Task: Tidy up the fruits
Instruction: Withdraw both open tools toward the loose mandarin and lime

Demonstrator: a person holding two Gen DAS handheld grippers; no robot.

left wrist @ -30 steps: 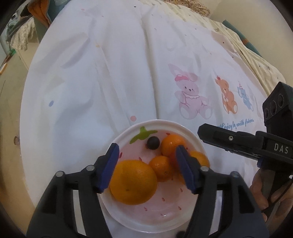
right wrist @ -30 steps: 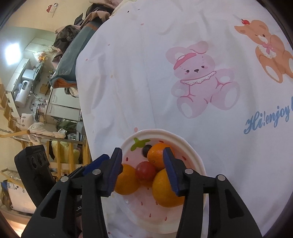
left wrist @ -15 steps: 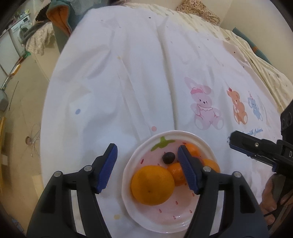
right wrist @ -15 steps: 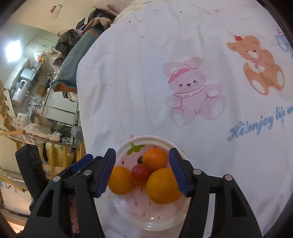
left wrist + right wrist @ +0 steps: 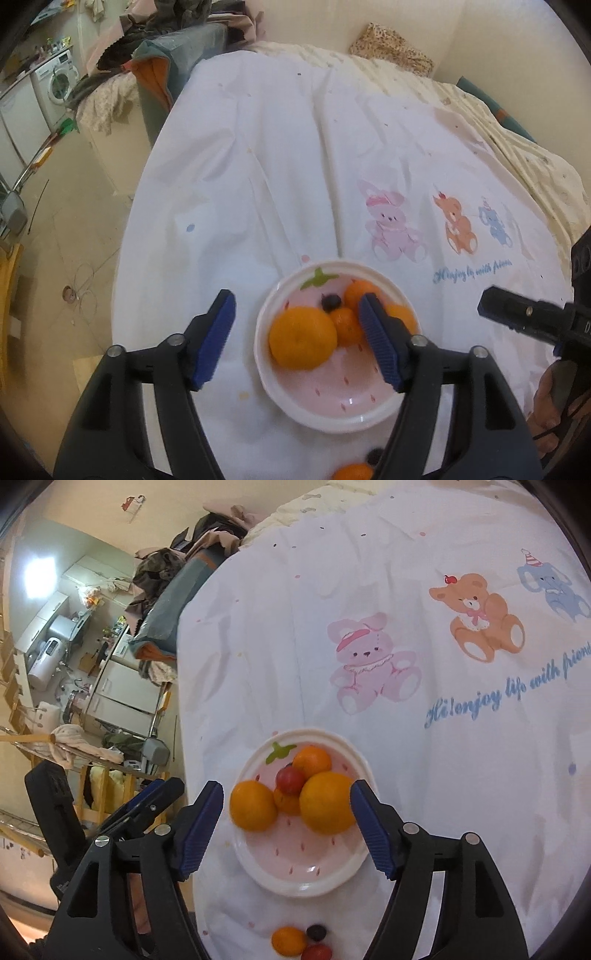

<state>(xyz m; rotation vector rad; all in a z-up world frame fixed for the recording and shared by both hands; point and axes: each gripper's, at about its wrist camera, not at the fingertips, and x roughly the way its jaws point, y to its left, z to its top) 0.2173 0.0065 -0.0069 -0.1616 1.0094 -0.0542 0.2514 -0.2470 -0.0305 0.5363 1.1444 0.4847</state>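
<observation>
In the left wrist view we see our left gripper (image 5: 297,332) held above the cloth (image 5: 280,155), its blue pads spread wide with nothing between them. Below it sits the bowl (image 5: 325,413), white-rimmed and pink inside. A big orange (image 5: 303,339) lies at the bowl's left side, touching a small orange (image 5: 345,325); a dark berry (image 5: 330,302) rests behind them, and two more oranges are partly hidden by the right pad. At the bottom edge, outside the bowl, we make out another orange (image 5: 352,472) and a dark fruit beside it. Our right gripper (image 5: 524,317) enters from the right, well apart from the bowl; we cannot tell its state here.

In the right wrist view the right gripper (image 5: 286,816) also stands wide apart, empty, over the same bowl (image 5: 295,886). Inside we count two large oranges (image 5: 253,805), a red fruit (image 5: 290,780) between them, and smaller oranges behind and beneath it. Nearer us on the cloth (image 5: 424,590), outside the bowl, lie a small orange (image 5: 288,939), a dark berry (image 5: 316,931) and a red fruit (image 5: 317,952), close together. The left gripper (image 5: 147,805) shows at the left.
</observation>
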